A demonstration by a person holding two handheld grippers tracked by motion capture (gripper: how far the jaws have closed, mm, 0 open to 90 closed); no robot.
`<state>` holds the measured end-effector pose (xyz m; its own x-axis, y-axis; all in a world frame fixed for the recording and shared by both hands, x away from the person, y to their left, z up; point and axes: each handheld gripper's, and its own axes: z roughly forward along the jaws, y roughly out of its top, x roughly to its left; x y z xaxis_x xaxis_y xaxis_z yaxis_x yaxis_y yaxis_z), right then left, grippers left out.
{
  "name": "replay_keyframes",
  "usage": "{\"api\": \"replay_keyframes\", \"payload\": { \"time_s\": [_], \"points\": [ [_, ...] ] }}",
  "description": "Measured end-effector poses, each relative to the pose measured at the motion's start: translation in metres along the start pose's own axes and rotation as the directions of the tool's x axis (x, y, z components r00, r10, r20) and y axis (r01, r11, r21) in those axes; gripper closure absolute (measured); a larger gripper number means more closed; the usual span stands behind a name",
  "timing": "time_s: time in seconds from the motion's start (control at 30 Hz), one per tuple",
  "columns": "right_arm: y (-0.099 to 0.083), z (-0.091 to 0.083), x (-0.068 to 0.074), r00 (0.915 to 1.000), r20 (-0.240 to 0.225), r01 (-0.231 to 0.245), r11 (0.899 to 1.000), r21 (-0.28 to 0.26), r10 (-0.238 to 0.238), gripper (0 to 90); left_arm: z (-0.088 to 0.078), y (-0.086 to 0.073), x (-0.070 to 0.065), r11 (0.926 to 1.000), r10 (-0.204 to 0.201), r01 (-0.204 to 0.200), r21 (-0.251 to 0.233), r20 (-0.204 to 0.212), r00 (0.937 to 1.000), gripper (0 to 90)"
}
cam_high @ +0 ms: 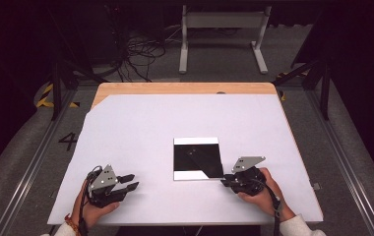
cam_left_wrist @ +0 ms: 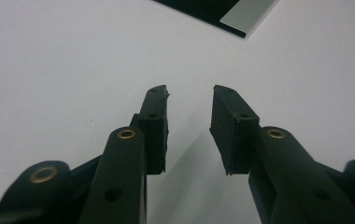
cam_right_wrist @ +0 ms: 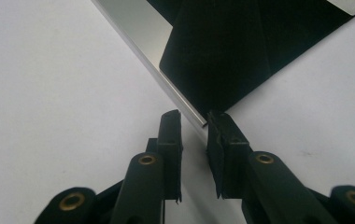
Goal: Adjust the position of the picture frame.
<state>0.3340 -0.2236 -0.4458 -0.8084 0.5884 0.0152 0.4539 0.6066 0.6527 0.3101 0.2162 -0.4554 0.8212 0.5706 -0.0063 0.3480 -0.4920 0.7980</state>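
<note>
Here, a flat square sheet [cam_high: 198, 158], glossy black with pale white strips along its far and near edges, lies on the white-covered table [cam_high: 140, 128], a little right of the middle and closer to the near edge than to the far one. One corner of it looks folded, leaving a slanted white wedge at the near right.

The right claw [cam_high: 226, 183] sits just beside the sheet's near right corner, held by a hand [cam_high: 261, 192] resting near the table's near edge. In the right gripper view the sheet's corner [cam_right_wrist: 222, 51] points straight into the narrow gap between the two black jaws; the tip of the corner reaches their ends, but I cannot tell whether the pads press on it or merely flank it.

The left claw [cam_high: 130, 181] lies well apart from the sheet, toward the near left corner of the table, in the other hand [cam_high: 94, 209]. Its jaws stand released, with only bare white table between them, and a corner of the sheet [cam_left_wrist: 227, 11] shows far beyond.

A strip of bare wood [cam_high: 185, 88] runs along the table's far edge.
</note>
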Motion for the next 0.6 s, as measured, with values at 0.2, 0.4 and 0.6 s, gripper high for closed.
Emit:
{"api": "replay_keyframes", "payload": {
  "time_s": [0.2, 0.4, 0.6],
  "points": [
    [0.0041, 0.0007, -0.0009, 0.9998, -0.018, -0.004, 1.000, 0.000, 0.004, 76.4, 0.0026, 0.0025, -0.0030, 0.9997, 0.024, -0.024, 0.004, 0.011, 0.9997, 64.0],
    [0.0037, -0.0077, -0.0036, 0.9998, 0.020, -0.009, 1.000, 0.012, 0.009, 75.6, 0.0009, 0.0021, -0.0063, 0.9990, 0.040, -0.040, 0.019, 0.000, 0.9992, 63.1],
    [0.0090, -0.0060, 0.0006, 0.9999, 0.008, 0.014, 0.999, 0.038, -0.015, 75.3, 0.0002, 0.0002, -0.0055, 0.9991, 0.036, -0.036, 0.022, -0.010, 0.9993, 58.1]
  ]
}}
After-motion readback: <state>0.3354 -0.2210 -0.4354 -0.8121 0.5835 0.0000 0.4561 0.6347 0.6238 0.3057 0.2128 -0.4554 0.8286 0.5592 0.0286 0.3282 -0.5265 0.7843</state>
